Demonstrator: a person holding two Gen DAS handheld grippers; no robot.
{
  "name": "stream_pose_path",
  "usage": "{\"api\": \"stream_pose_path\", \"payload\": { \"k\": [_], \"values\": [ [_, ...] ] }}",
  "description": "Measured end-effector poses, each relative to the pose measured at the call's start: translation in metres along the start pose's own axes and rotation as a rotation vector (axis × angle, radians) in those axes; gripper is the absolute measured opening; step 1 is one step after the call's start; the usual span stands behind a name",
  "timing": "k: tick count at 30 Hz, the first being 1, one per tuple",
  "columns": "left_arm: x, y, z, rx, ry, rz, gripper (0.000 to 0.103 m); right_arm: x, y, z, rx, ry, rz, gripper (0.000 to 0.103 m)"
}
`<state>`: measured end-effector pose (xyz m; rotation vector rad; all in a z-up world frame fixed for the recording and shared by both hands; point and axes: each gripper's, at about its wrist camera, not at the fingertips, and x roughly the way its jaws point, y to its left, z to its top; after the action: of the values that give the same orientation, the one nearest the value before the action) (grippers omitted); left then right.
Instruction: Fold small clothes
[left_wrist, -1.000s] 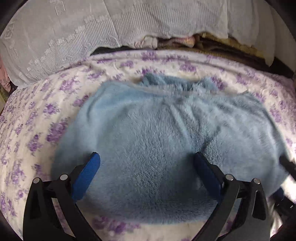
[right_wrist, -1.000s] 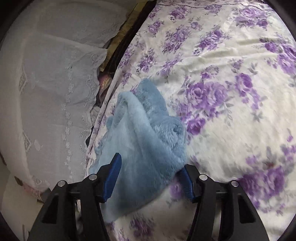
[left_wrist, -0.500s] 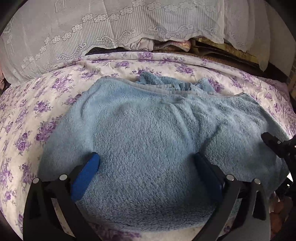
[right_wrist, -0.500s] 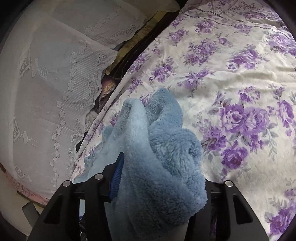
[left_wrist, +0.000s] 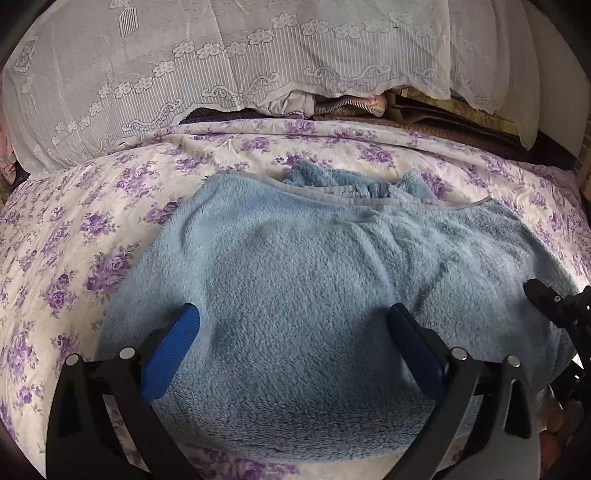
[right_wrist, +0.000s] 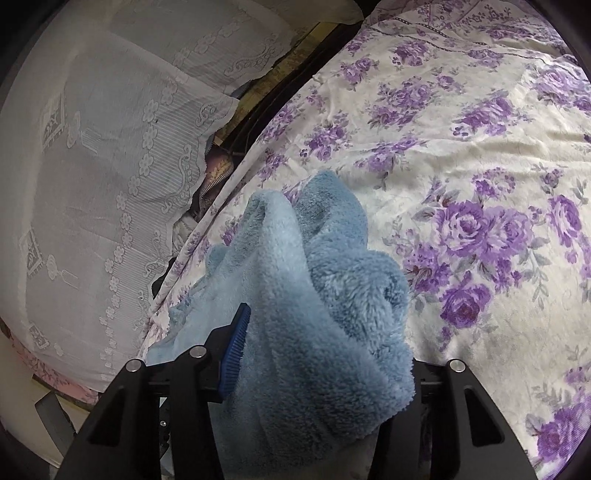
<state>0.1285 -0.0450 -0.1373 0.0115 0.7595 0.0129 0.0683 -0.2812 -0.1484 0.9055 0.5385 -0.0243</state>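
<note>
A light blue fleece garment (left_wrist: 295, 280) lies spread on the floral bedsheet (left_wrist: 74, 236), its neck opening at the far side. My left gripper (left_wrist: 291, 332) hovers over the near part of it, open wide, with its blue pads (left_wrist: 173, 350) apart over the fleece. In the right wrist view a bunched edge of the garment (right_wrist: 325, 295) rises between the jaws of my right gripper (right_wrist: 325, 343), which is shut on it. One blue pad (right_wrist: 236, 343) shows; the other is hidden behind the fleece. The right gripper's black tip (left_wrist: 554, 306) shows at the garment's right edge.
A white lace cover (left_wrist: 221, 66) drapes along the far side of the bed, with folded fabrics (left_wrist: 347, 105) and dark items under it. Open floral sheet (right_wrist: 480, 184) stretches to the right of the garment. The bed's edge runs along the lace (right_wrist: 92, 184).
The right gripper's jaws closed on the garment's right edge, and the fleece bunched up between them. Its tip came into the left wrist view at the right. The left gripper stayed open.
</note>
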Motion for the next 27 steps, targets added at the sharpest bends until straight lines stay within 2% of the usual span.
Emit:
{"api": "stream_pose_path", "payload": {
  "k": [4, 12, 19, 27],
  "values": [
    [0.004, 0.003, 0.0, -0.009, 0.016, -0.015, 0.099, 0.001, 0.003, 0.001, -0.019, -0.007, -0.007, 0.045],
    [-0.004, -0.001, -0.001, 0.014, -0.024, 0.013, 0.099, 0.001, 0.002, 0.002, -0.025, -0.011, 0.011, 0.036],
    [-0.015, 0.005, 0.002, 0.007, -0.076, 0.047, 0.099, -0.002, 0.007, 0.003, -0.055, -0.028, 0.013, 0.034],
    [-0.02, 0.012, 0.005, -0.009, -0.094, 0.058, 0.099, -0.009, 0.02, 0.004, -0.117, -0.06, 0.021, 0.032]
  ]
}}
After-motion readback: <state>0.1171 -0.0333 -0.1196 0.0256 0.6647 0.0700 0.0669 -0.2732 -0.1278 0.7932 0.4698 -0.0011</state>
